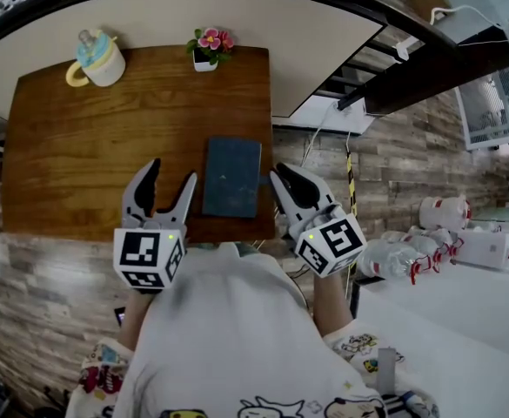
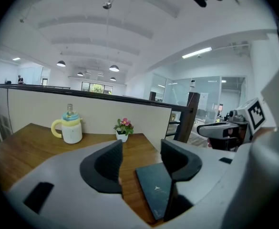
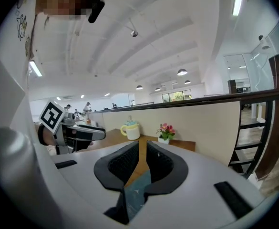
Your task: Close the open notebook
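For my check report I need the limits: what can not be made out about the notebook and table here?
- Notebook pages: hidden by its closed cover, all views.
- Cover mark: too small to read, left gripper view.
- Most of the notebook, right gripper view: hidden by the right gripper; a strip shows.
- Table front edge, head view: partly hidden by the left gripper.

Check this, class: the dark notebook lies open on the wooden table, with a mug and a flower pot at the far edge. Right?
Not open: the head view shows the notebook closed, cover up, on the wooden table, with the mug and the flower pot at the far edge.
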### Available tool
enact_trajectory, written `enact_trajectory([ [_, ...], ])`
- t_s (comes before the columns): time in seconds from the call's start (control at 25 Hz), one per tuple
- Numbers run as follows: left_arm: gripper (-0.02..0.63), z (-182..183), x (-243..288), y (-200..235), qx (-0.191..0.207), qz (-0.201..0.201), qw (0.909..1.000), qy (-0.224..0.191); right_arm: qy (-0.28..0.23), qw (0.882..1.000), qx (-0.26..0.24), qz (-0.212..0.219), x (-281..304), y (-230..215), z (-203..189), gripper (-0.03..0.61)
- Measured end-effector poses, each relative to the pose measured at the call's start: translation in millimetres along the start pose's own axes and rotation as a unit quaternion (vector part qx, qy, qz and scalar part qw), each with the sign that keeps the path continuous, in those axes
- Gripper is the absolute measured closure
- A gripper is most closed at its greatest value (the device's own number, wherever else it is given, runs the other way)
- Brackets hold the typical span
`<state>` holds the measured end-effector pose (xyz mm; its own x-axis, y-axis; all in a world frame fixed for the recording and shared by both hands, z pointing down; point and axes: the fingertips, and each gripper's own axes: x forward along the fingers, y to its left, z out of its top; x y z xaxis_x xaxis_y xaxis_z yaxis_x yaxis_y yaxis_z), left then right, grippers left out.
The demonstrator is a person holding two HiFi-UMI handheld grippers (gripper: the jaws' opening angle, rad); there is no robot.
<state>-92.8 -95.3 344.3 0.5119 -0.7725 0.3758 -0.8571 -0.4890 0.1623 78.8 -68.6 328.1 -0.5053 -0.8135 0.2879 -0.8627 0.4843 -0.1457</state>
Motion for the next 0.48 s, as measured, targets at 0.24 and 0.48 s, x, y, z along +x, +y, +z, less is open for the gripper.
enact_trajectory([
  [0.24,0.477,9.7,-4.7,-0.4,0.006,0.002,0.9999,-0.015,-0.012,1.000,-0.002,-0.009,-4.6,-4.2,3.9,0.556],
  [0.48,0.598,11.3,-7.8,-0.3,0.014,0.006,0.9996,-0.024,-0.023,0.999,-0.005,-0.023,-12.2,-6.5,7.8,0.574],
])
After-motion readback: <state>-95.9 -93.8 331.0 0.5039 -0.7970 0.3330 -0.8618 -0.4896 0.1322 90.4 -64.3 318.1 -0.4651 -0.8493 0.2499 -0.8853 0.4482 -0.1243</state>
